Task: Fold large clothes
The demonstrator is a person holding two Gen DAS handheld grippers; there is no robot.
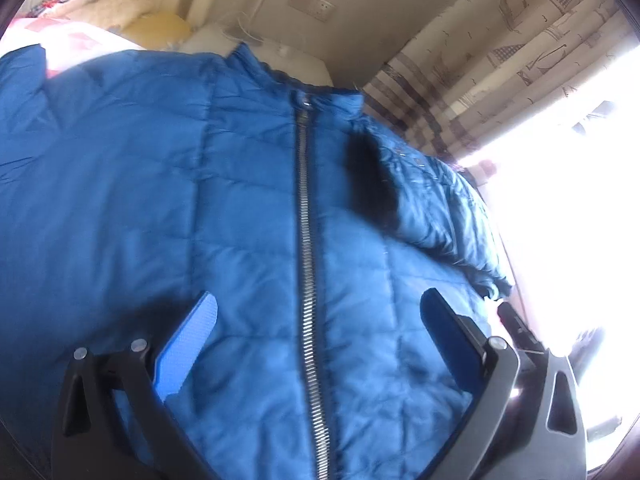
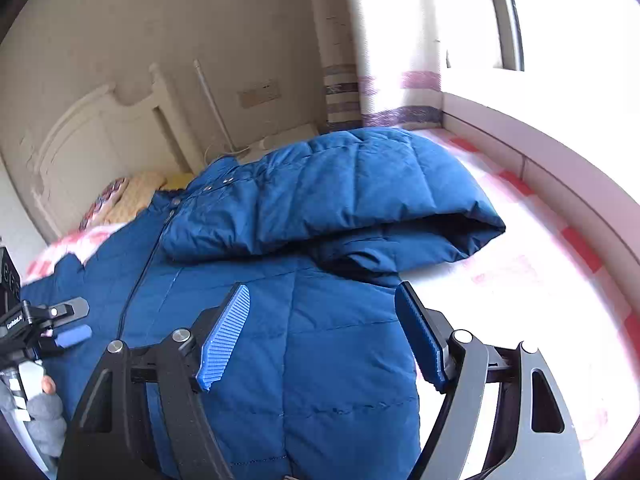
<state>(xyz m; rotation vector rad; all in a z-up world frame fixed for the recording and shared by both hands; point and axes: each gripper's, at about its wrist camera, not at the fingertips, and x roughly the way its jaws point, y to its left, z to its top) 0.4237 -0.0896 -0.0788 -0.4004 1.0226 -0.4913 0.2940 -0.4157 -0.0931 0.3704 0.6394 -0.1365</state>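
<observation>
A large blue quilted puffer jacket (image 1: 248, 208) lies front up on a bed, its silver zipper (image 1: 306, 264) closed. Its right sleeve (image 2: 344, 188) is folded across the chest. My left gripper (image 1: 320, 312) is open and empty, low over the jacket's lower front, straddling the zipper. It also shows at the left edge of the right wrist view (image 2: 70, 322). My right gripper (image 2: 322, 304) is open and empty above the jacket's right side, near the hem edge. The jacket (image 2: 280, 320) fills the middle of that view.
The bed sheet (image 2: 532, 272) is pink and white checked. A cream headboard (image 2: 100, 140) and pillows (image 1: 132, 12) are at the far end. A striped curtain (image 1: 500, 80) and a bright window (image 2: 560, 20) are to the right, with a low ledge (image 2: 540, 148) along the bed.
</observation>
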